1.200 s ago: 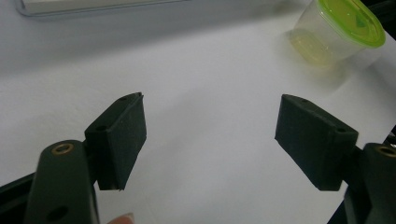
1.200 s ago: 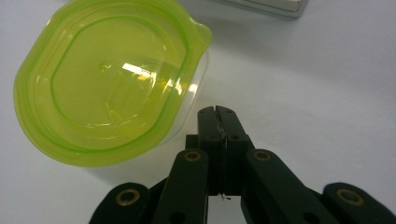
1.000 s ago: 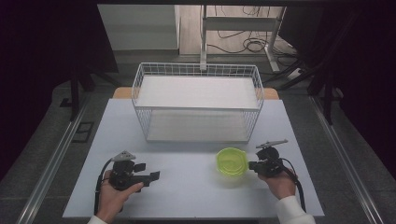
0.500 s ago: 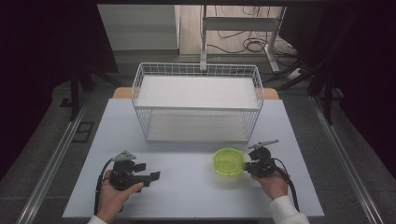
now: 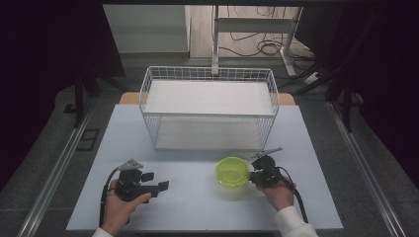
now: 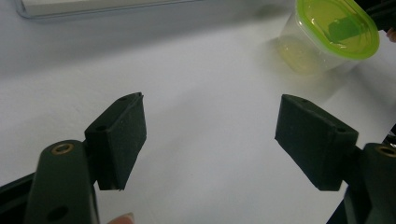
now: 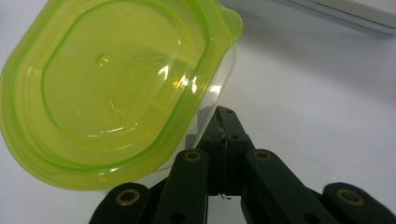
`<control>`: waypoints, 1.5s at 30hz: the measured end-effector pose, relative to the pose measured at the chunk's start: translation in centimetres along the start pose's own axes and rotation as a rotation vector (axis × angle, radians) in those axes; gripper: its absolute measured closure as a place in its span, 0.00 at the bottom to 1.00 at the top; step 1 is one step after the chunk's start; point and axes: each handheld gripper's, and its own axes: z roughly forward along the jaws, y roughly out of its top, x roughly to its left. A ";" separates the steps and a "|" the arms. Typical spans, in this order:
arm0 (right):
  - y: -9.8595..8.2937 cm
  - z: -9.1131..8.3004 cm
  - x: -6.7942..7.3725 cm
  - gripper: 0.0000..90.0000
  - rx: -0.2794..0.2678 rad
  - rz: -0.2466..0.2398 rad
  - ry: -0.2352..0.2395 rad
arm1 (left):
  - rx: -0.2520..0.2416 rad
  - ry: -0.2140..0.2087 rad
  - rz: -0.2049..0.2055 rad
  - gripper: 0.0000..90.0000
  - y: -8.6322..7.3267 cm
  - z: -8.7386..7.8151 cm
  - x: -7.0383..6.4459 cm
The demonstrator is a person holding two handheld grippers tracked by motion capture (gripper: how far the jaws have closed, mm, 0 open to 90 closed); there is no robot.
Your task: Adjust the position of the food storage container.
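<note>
Green-lidded container sits on the white table, near-right of centre, in front of the wire basket and apart from it. High view: right gripper at the container's right edge, touching it, held by the right hand with a cable trailing back toward the sleeve. Left gripper well apart to the left, low over bare table, jaws pointing right toward the container, left hand wrapped around its body; grey three-cornered plate on top. Left gripper view: both black jaws stand wide apart with nothing between them, only bare white table beneath; container shows far off at upper right, clear tub under a translucent green lid, tilted slightly in this view; a fingertip shows at the bottom edge. Right gripper view: jaws pressed together, pads meeting with no visible gap, pinching the clear side wall or rim of the container just beneath the green lid's edge; exact part gripped is hard to make out. Lid seated on the tub, pull tab at upper right. Basket's lower edge crosses the top right corner.
</note>
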 end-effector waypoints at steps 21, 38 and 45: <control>2.1 2.9 5.3 0.99 0.017 -0.111 0.037 | 0.002 -0.003 -0.002 0.27 -0.1 -0.1 0.2; 2.2 2.4 4.8 0.99 -0.016 -0.123 0.039 | 0.000 -0.004 -0.004 0.27 -0.1 -0.2 0.3; 1.3 -0.2 2.9 0.99 -0.078 -0.074 0.043 | -0.011 -0.001 -0.008 0.28 -0.1 -0.4 0.4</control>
